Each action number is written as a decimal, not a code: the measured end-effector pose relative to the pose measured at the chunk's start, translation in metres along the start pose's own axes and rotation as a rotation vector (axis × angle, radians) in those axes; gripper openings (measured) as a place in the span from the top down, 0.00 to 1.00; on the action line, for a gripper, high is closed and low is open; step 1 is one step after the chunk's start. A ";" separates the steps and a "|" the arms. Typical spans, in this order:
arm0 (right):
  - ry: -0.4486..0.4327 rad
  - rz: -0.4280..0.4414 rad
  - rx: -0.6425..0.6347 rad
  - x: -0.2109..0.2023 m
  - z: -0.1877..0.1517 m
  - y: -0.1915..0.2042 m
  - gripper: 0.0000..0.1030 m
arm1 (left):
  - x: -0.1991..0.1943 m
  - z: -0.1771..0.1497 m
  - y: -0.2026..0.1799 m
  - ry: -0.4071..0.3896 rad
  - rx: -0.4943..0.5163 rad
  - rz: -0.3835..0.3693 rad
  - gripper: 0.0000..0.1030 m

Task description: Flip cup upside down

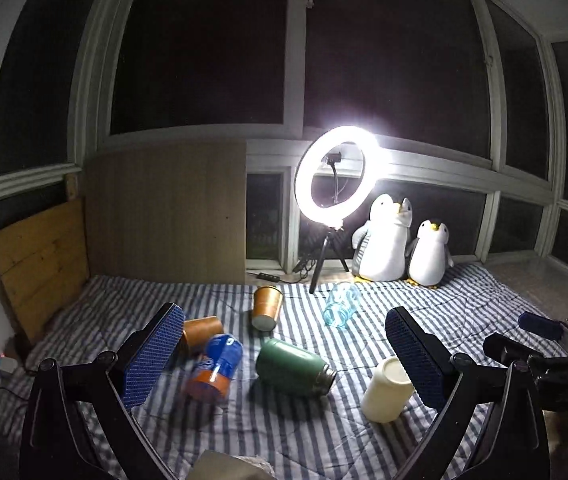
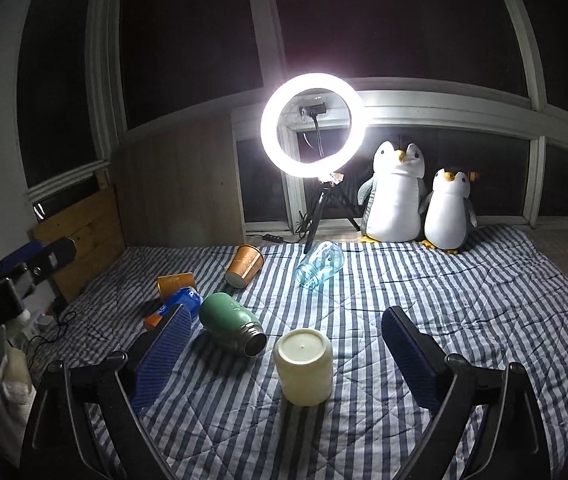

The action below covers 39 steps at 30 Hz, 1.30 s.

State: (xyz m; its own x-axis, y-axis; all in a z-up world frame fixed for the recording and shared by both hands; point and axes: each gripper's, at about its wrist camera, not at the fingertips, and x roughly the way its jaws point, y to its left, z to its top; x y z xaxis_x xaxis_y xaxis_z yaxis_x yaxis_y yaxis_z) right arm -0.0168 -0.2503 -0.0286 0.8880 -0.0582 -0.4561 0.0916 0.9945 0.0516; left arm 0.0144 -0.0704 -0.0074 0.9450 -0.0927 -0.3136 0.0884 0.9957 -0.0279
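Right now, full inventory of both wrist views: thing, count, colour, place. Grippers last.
cream cup: 1, cream, standing base-up, nearest, centre of the bed
green bottle: 1, green, on its side, left of the cream cup
blue can: 1, blue and orange, on its side, left of the green bottle
paper cups: 2, orange-brown, on their sides, far left; second one
glass jar: 1, clear bluish, on its side, by the tripod
ring light: 1, white, lit, on a tripod at the window
plush penguins: 2, white and grey, by the window; smaller one
bedspread: 1, blue-white striped
left gripper: open, empty
right gripper: open, empty
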 end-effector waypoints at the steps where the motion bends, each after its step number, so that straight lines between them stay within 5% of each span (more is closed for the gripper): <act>1: -0.001 -0.005 -0.003 -0.001 -0.001 0.002 0.08 | -0.004 -0.001 0.001 0.002 0.007 0.003 0.01; 10: -0.047 -0.049 -0.017 -0.021 -0.012 0.020 0.08 | -0.027 -0.009 0.015 0.007 -0.020 0.010 0.01; 22: -0.152 -0.122 -0.041 -0.053 -0.011 0.042 0.05 | -0.059 -0.006 0.020 -0.080 -0.029 0.026 0.01; 39: -0.180 -0.194 -0.027 -0.052 -0.007 0.044 0.04 | -0.053 -0.004 0.023 -0.074 -0.026 0.023 0.01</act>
State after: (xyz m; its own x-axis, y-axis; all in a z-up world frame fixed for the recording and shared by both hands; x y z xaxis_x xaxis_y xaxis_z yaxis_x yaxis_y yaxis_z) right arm -0.0617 -0.2025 -0.0087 0.9211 -0.2601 -0.2897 0.2580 0.9650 -0.0461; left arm -0.0354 -0.0429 0.0046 0.9674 -0.0689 -0.2438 0.0593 0.9972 -0.0462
